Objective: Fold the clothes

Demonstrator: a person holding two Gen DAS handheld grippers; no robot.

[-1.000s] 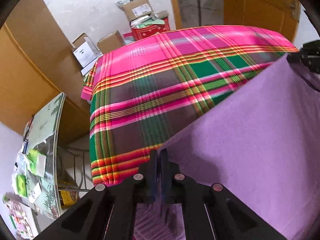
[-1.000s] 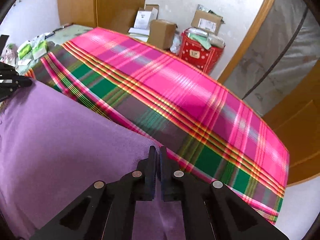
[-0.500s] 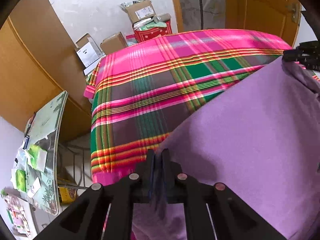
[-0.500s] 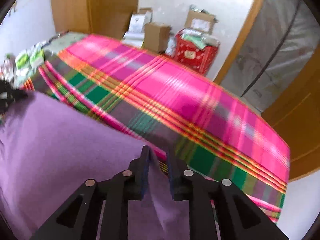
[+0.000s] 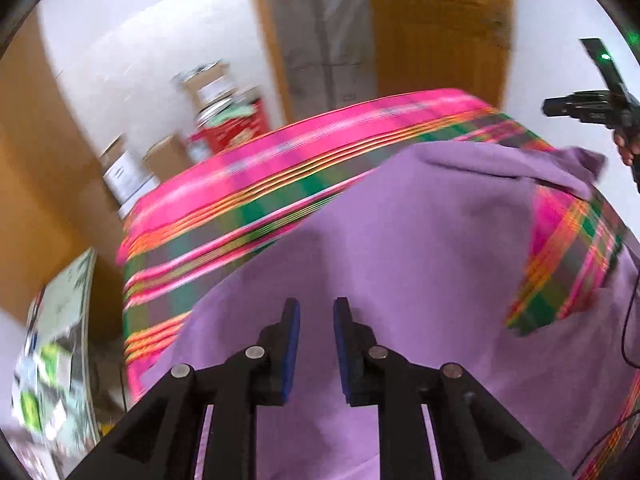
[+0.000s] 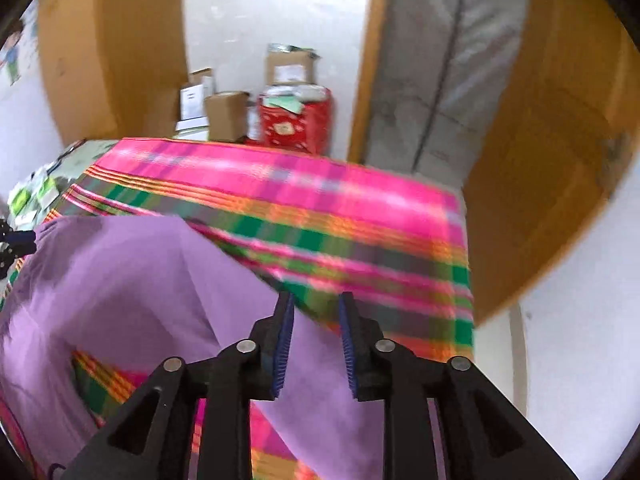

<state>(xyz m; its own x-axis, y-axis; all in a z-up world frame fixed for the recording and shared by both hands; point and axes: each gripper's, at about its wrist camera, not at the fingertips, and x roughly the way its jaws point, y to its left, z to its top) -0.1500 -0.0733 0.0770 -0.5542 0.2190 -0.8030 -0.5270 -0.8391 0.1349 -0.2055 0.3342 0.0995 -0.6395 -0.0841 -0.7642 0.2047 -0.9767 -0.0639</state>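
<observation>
A purple garment (image 5: 420, 248) lies loosely on a pink, green and orange plaid cloth (image 5: 248, 184) that covers the table. My left gripper (image 5: 314, 310) is open and empty just above the garment's near left part. My right gripper (image 6: 314, 304) is open and empty above the garment's (image 6: 132, 276) right edge. The right gripper also shows at the far right of the left wrist view (image 5: 584, 106). The plaid cloth (image 6: 320, 200) shows through a gap in the garment in both views.
Cardboard boxes (image 6: 224, 114) and a red bag (image 6: 296, 124) stand on the floor behind the table. Wooden doors (image 6: 552, 148) and a grey hanging cover (image 6: 436, 80) are at the back. A glass side table (image 5: 60, 360) with small items stands at the left.
Both grippers have opened and let go of the purple garment, which has dropped onto the plaid cloth. Both have lifted and tilted upward.
</observation>
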